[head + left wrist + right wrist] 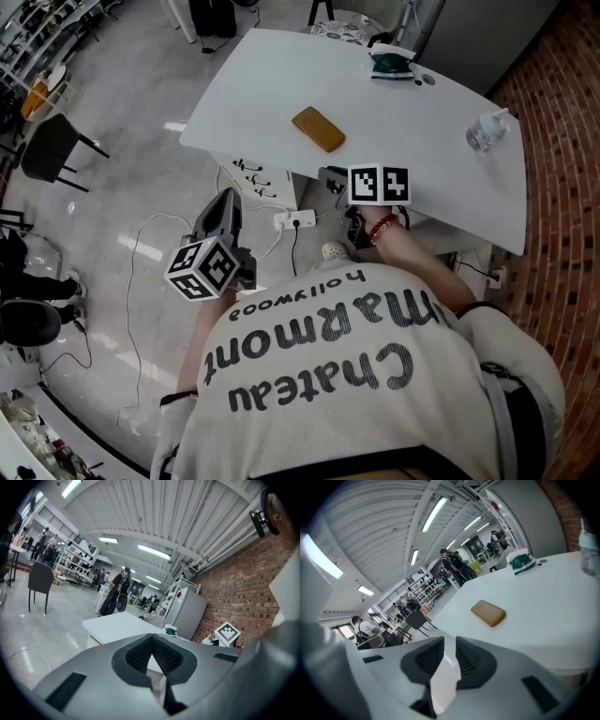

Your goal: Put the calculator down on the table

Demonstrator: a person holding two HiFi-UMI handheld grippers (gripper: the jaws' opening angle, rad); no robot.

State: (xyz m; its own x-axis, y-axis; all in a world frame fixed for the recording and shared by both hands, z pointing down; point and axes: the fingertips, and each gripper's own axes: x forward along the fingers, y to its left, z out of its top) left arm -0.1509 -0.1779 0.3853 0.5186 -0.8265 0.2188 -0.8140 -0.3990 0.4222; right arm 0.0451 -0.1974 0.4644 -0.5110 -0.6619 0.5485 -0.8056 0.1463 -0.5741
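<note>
The calculator (318,128), a flat tan slab with rounded corners, lies on the white table (412,141) near its front left part, with neither gripper touching it. It also shows ahead of the right jaws (488,612). My right gripper (334,180) hangs at the table's front edge. Its jaws (446,641) stand a narrow gap apart, and only a pale strip shows between the pads; I make out nothing held. My left gripper (225,199) is over the floor left of the table. Its pads (152,637) meet at the tips, with nothing between them.
A green and white thing (391,64) and a clear bottle (486,131) stand toward the table's far and right sides. A power strip with cables (295,220) lies on the floor under the front edge. A black chair (52,145) stands far left, and a brick wall (562,141) runs along the right.
</note>
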